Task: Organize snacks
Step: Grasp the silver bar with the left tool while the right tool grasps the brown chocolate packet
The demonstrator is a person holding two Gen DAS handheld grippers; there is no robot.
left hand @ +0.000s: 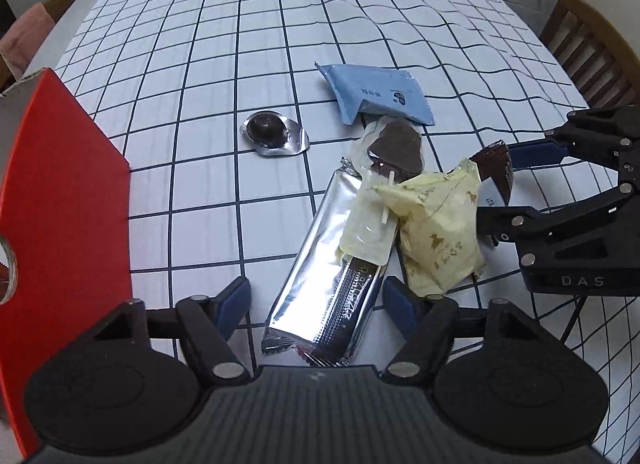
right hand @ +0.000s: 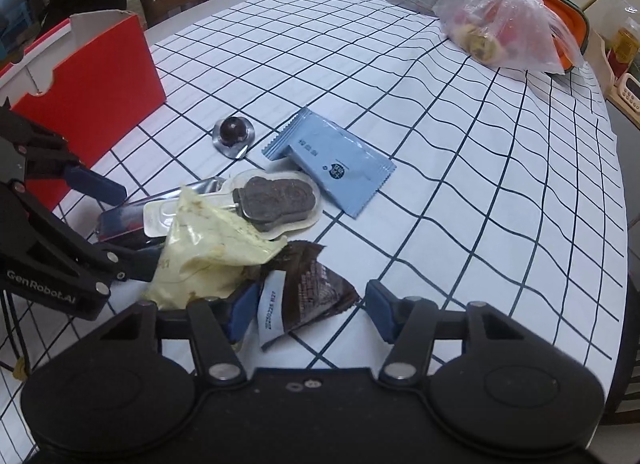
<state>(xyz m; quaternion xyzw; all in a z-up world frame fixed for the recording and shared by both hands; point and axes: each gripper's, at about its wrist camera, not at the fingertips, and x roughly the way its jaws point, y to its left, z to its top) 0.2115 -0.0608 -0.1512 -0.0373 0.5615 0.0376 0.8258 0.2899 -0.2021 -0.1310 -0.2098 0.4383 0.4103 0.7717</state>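
Currently, in the left wrist view, the left gripper (left hand: 316, 302) straddles the lower end of a silver bar wrapper (left hand: 326, 284) at bottom centre, pads clear of it (jaws apart). A red box (left hand: 64, 200) fills the left edge.

In the right wrist view, the right gripper (right hand: 306, 310) brackets a brown packet (right hand: 310, 290) at lower centre; its left pad appears to touch the packet, its right pad stands clear. A yellow wrapper (right hand: 208, 248) lies just left of it.

1. The left wrist view is taken from just behind the left gripper (left hand: 316, 300), angled steeply down, close over the grid-patterned white table (left hand: 224, 64).
2. The right wrist view is taken likewise behind the right gripper (right hand: 306, 310).
3. The pale blue flat foil packet (left hand: 380, 94) (right hand: 336, 162) and the red cardboard box (left hand: 60, 192) (right hand: 96, 104) are shared by both views.
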